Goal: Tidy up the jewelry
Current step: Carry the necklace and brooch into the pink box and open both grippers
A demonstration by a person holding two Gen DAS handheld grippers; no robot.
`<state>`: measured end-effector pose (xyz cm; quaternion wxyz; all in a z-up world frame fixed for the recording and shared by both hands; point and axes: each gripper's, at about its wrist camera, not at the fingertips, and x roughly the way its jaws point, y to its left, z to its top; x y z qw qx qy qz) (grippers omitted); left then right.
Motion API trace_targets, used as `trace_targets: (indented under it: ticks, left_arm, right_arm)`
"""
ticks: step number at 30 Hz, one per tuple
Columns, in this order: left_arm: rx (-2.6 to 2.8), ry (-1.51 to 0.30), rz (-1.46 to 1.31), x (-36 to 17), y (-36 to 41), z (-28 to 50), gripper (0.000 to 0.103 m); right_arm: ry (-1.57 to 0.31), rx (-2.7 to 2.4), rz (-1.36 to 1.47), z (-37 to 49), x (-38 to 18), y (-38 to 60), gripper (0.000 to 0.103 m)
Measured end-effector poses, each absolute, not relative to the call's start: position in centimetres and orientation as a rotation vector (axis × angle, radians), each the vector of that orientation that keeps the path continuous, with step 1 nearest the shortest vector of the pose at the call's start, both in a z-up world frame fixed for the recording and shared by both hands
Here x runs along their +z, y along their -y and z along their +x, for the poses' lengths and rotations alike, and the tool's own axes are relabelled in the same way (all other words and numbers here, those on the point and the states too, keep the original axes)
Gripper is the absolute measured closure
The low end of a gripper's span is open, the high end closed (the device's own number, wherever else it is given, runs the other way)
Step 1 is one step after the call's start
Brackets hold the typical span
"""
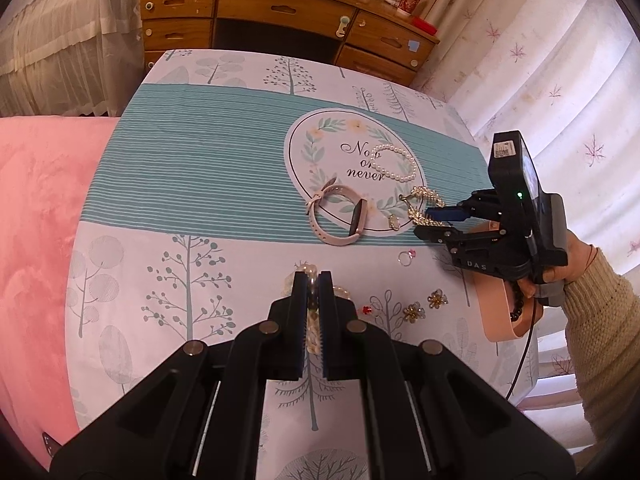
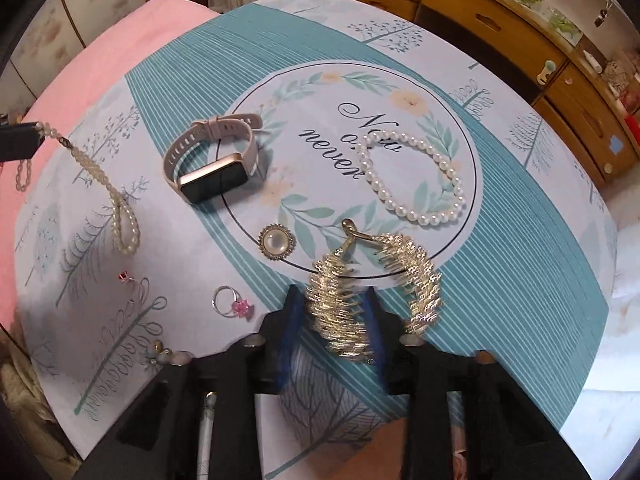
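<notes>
My left gripper (image 1: 313, 280) is shut on a pale bead strand (image 1: 340, 291). In the right wrist view that strand (image 2: 96, 176) hangs from the left gripper (image 2: 16, 140) and its loop rests on the printed cloth (image 2: 520, 280). My right gripper (image 2: 332, 300) points down over a gold chain bracelet (image 2: 340, 312) lying on the cloth. One lobe of the chain sits between the jaws, with a thin gap on the left side. The left wrist view also shows the right gripper (image 1: 430, 224) straddling the gold chain (image 1: 424, 196).
On the cloth lie a pearl bracelet (image 2: 420, 218), a pink smartwatch (image 2: 212, 180), a round pearl brooch (image 2: 276, 245), a ring with a pink stone (image 2: 232, 306), a red stud (image 2: 123, 277) and flower earrings (image 1: 412, 312). A pink blanket (image 1: 36, 220) lies left; a wooden desk (image 1: 280, 12) stands behind.
</notes>
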<state>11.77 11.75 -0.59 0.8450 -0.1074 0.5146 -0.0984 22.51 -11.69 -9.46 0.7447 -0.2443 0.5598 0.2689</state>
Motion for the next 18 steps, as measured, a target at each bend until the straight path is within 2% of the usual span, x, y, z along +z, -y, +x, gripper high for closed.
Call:
trace_targets:
  ticks: [9,18]
  left_arm:
    - [-0.211,-1.077,-0.207,0.1,-11.2,11.5,0.1]
    - [-0.253,-1.028,-0.184,3.6,-9.7,10.9,0.1]
  right_arm:
    - [-1.156,0.534,-0.47,21.6,-7.4,12.4,0.076]
    - [-0.995,0.491,-0.227,17.7,2.4,16.5,0.076]
